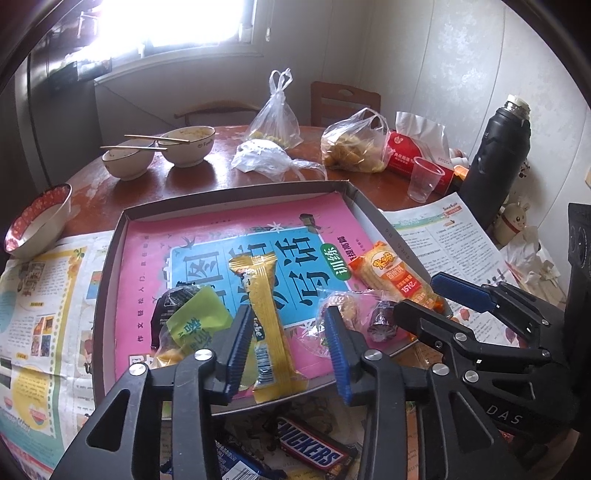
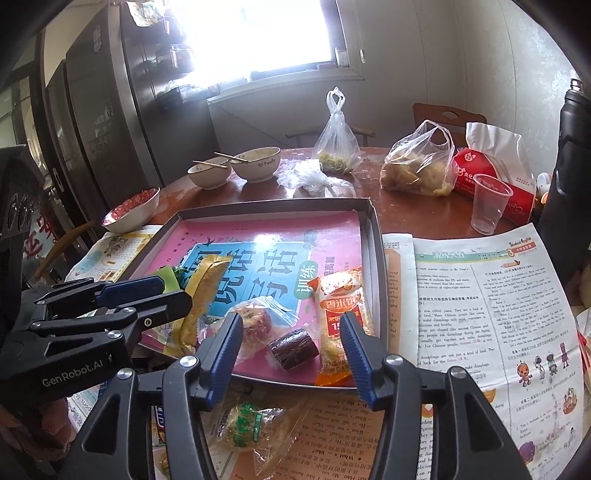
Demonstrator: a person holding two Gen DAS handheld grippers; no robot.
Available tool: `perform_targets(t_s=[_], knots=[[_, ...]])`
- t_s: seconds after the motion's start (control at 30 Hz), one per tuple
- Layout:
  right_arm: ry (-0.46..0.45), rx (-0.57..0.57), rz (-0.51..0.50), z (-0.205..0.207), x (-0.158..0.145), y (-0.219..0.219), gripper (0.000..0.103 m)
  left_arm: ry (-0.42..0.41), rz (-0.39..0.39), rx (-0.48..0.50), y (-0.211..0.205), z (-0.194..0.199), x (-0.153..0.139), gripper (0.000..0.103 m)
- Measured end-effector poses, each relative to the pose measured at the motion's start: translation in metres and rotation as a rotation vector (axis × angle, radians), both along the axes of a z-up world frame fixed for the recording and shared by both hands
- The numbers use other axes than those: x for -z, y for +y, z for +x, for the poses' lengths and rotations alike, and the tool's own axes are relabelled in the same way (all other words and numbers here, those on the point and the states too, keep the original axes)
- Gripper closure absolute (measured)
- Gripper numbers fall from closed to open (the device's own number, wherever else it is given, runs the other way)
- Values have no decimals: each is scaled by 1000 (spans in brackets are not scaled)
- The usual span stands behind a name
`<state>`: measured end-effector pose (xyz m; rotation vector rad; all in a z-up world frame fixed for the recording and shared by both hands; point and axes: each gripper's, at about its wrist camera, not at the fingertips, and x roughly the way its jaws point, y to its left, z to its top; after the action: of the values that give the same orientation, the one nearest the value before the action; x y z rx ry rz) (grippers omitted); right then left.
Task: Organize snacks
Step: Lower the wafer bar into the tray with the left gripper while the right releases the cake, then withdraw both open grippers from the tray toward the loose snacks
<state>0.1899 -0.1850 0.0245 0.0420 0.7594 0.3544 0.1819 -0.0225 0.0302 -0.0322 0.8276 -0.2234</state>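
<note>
Hovering over the near edge of the tray (image 1: 110,258), the left gripper (image 1: 288,347) had its jaws spread wide and held nothing, though the long yellow snack bar (image 1: 264,314) lay in the gap between its blue pads (image 1: 238,343). Beside it the right gripper (image 2: 291,354) hung just as open and empty, above a dark wrapped sweet (image 2: 293,349) and next to an orange cracker pack (image 2: 338,317). A green packet (image 1: 195,323) and a clear-wrapped pastry (image 2: 255,321) also lay inside the tray, on a pink printed sheet. Outside the tray, on the near side, a chocolate bar (image 1: 314,448) and a green-labelled clear pack (image 2: 245,430) rested on newspaper (image 2: 480,295). Beyond stood a round wooden table (image 2: 424,218) carrying bowls with chopsticks (image 1: 184,146), plastic bags (image 1: 275,122), a clear cup (image 2: 489,206), a red tissue pack (image 2: 491,173) and a dark flask (image 1: 495,158). A bright window (image 2: 255,33) lit the room.
</note>
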Motion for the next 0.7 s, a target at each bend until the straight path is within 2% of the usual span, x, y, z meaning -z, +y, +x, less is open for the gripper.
perform_targets(t_s=[0.7], knots=[[-52,-4,34,-13,-20,-5,36,-80,-20,-58,20,-25,-32,37]])
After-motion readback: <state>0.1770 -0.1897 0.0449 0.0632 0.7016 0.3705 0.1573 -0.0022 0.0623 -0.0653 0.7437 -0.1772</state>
